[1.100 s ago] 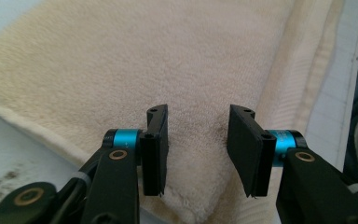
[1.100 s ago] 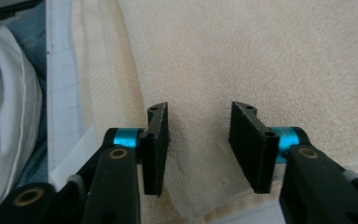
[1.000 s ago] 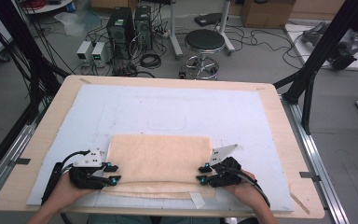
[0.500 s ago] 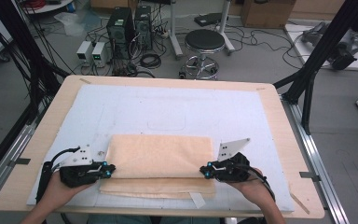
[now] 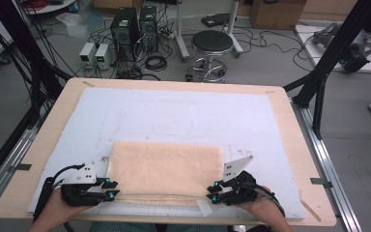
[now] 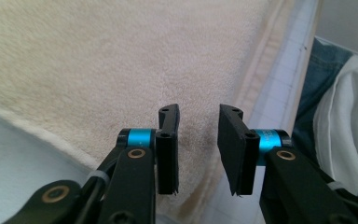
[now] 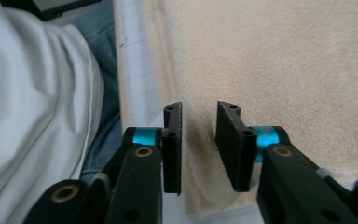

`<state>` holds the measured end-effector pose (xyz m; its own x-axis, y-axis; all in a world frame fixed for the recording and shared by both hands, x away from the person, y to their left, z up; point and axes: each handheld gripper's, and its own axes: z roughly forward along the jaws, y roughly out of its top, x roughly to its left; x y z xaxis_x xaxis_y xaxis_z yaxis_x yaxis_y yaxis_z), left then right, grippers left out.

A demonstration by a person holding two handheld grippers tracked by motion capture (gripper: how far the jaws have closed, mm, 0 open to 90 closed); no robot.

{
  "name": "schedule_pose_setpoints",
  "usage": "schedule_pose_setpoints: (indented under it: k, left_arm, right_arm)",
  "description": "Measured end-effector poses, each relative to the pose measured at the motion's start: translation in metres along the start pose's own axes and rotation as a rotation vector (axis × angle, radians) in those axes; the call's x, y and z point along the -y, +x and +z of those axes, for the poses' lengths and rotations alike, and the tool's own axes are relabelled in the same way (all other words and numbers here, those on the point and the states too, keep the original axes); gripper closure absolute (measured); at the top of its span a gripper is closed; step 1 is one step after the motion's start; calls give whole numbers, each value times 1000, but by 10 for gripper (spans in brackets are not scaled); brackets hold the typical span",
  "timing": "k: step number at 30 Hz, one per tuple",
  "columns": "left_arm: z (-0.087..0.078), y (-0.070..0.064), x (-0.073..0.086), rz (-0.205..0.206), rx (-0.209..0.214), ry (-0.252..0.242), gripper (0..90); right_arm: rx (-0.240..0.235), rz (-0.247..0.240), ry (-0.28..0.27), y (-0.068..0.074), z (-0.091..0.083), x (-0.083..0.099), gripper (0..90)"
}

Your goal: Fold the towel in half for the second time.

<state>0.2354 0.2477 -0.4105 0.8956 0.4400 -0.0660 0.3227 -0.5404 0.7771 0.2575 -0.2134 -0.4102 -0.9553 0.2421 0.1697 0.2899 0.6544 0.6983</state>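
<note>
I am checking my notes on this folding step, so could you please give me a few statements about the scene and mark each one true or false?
1. The folded peach terry towel lies on the white mat of the wooden table. True.
2. The left gripper is clamped shut on the towel. False: its jaws stand apart with towel showing in the gap.
3. The right gripper is open. True.
4. Both grippers sit at the towel's far edge. False: in the high view they sit at its near corners, by the person.
5. A round black stool stands on the floor beyond the table. True.
</note>
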Motion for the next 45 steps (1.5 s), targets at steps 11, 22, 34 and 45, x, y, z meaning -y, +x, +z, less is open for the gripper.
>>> schedule_pose_setpoints:
  k: [11, 22, 34, 45]
  left_arm:
    - [13, -2, 3, 29, 27, 42, 578]
    - [5, 6, -10, 41, -17, -1, 849]
    - [1, -12, 5, 48, 37, 26, 845]
    - [-11, 2, -9, 0, -16, -40, 529]
  right_arm:
    - [42, -19, -7, -2, 1, 6, 541]
    - [44, -13, -20, -11, -5, -1, 839]
    - [8, -77, -3, 11, -13, -3, 839]
    - [47, 12, -90, -4, -20, -2, 493]
